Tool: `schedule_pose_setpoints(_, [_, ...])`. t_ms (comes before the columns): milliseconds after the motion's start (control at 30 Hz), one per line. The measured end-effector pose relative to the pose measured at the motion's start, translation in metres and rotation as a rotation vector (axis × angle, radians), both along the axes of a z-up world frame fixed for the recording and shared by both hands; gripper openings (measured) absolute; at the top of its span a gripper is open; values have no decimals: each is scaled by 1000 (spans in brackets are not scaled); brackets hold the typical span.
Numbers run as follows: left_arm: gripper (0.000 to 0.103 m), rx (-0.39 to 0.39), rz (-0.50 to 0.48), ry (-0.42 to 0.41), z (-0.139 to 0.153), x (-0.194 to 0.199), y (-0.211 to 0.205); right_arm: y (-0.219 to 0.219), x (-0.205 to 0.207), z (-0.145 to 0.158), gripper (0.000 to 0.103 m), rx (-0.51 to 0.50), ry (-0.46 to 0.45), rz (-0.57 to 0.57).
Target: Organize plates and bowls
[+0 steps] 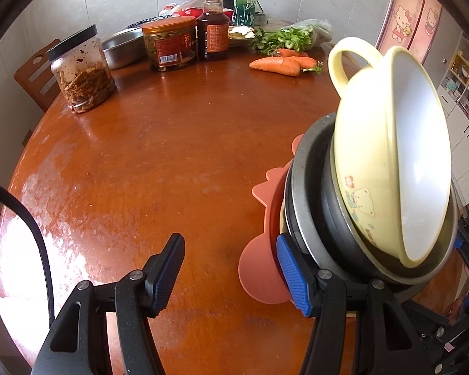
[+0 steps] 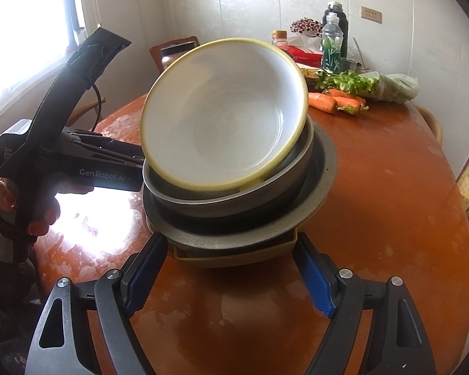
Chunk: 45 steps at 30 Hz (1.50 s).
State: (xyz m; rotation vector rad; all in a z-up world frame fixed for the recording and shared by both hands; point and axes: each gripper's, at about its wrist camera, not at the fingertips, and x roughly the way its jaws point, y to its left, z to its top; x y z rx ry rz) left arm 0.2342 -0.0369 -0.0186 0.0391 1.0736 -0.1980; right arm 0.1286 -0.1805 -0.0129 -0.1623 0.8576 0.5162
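Observation:
A tilted stack of dishes hangs just above the brown table (image 1: pixel 159 156). On top is a yellow bowl (image 2: pixel 225 115) with a white inside and a bear print (image 1: pixel 364 203). Under it nest a metal bowl (image 2: pixel 234 200), a black bowl and a speckled metal plate (image 2: pixel 315 197). A beige tray (image 2: pixel 234 257) is at the bottom, and a pink plate (image 1: pixel 259 268) shows on the left wrist view's side. My right gripper (image 2: pixel 229 240) is shut on the beige tray. My left gripper (image 1: pixel 228 273) is open, its right finger (image 1: pixel 292 276) against the stack's side. A hand holds its body (image 2: pixel 103 178).
At the table's far side stand a dark-lidded jar (image 1: pixel 81 72), an orange-lidded jar (image 1: pixel 170 45), a sauce bottle (image 1: pixel 212 28), metal pans (image 1: pixel 123 47) and bottles. Carrots (image 1: pixel 278 64) and greens (image 1: pixel 284 39) lie nearby. A chair (image 1: pixel 36 73) stands at the left edge.

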Motion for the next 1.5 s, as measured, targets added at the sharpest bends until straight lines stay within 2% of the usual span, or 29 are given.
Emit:
schedule_pose_setpoints(500, [62, -42, -8, 8, -1, -8, 7, 8, -9, 5, 84, -13, -16, -13])
schedule_pose_setpoints(967, [65, -47, 2, -23, 3, -24, 13, 9, -17, 9, 84, -32, -28, -50])
schedule_pose_setpoints(1200, [66, 19, 54, -77, 8, -45, 19, 9, -31, 12, 84, -22, -47, -79])
schedule_pose_setpoints(1500, [68, -14, 103, -97, 9, -87, 26, 14, -59, 12, 85, -3, -71, -104])
